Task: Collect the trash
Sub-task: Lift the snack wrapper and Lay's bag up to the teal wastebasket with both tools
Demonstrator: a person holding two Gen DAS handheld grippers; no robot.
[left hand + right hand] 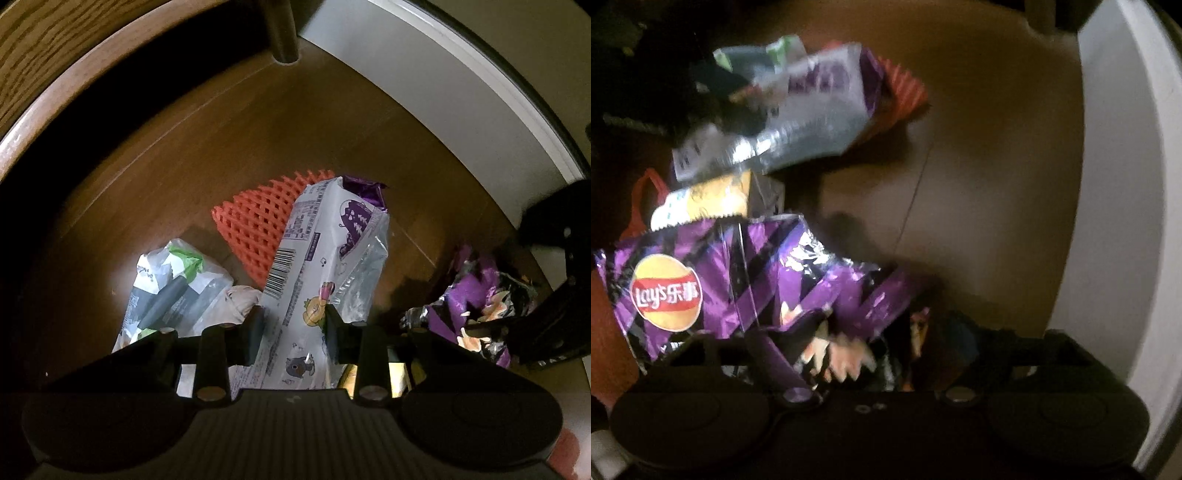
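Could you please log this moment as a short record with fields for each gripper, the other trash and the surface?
left gripper: shut on the white snack wrapper, which carries a barcode and cartoon print
right gripper: fingers dark and blurred; the purple Lay's bag lies between them, grip unclear
other trash: orange foam net behind the wrapper; green-and-white wrapper on the floor to its left; yellow packet behind the Lay's bag
surface: brown wooden floor
backdrop: white wall
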